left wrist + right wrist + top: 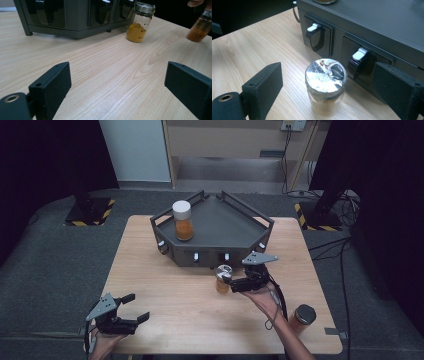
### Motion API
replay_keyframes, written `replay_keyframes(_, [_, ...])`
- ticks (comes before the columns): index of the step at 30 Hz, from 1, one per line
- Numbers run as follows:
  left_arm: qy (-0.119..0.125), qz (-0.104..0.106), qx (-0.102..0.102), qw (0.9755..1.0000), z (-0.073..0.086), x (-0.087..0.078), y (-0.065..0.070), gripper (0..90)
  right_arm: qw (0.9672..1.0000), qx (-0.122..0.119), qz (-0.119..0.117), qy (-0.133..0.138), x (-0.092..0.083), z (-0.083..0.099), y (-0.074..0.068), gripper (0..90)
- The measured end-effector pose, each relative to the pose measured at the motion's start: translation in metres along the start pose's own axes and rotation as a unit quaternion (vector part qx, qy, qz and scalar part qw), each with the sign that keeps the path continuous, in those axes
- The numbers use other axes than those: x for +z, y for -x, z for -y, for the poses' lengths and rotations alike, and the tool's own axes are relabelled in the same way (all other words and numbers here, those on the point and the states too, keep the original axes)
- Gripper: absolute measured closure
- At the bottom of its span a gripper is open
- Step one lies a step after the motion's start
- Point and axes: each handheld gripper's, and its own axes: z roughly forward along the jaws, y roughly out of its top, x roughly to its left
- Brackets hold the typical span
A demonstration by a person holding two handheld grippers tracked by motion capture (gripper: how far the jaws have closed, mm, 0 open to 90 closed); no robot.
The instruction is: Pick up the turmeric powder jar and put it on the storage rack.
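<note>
One jar already stands up on the dark grey angular metal rack point(235, 220): a glass jar with a white lid and orange powder point(182, 220), near the rack's left rear edge. That looks like the finished part of my job; two jars remain on the pale wooden table point(165, 295). The one I am working on is the small glass jar with a shiny foil-covered top and yellow-orange powder point(325, 86), standing upright just in front of the rack's row of little hooded drawers. My right gripper point(239, 283) has its jaws spread wide on either side of this jar, not yet touching it, so the grasp is not made. My left gripper point(131, 309) hangs low near the table's front left corner, jaws spread and holding nothing. The third, a glass jar with a dark metal lid and brownish-orange powder point(302, 318), waits at the table's front right edge, well apart from the rack. I judge the work about a third done.
</note>
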Motion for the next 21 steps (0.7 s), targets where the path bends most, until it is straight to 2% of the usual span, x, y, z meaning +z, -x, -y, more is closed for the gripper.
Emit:
replay_keyframes(9, [0.0,0.0,0.001,1.0,0.0,0.0,0.0,6.2,0.9999,-0.004,-0.008,-0.015,0.023,-0.002,-0.002,10.9])
replay_keyframes(12, [-0.001,0.001,0.002,1.0,0.0,0.0,0.0,6.2,0.9998,-0.01,-0.007,-0.019,0.029,-0.003,-0.004,11.5])
replay_keyframes(21, [-0.001,0.001,0.002,1.0,0.0,0.0,0.0,6.2,0.9996,-0.006,-0.008,-0.028,0.041,-0.002,-0.002,12.8])
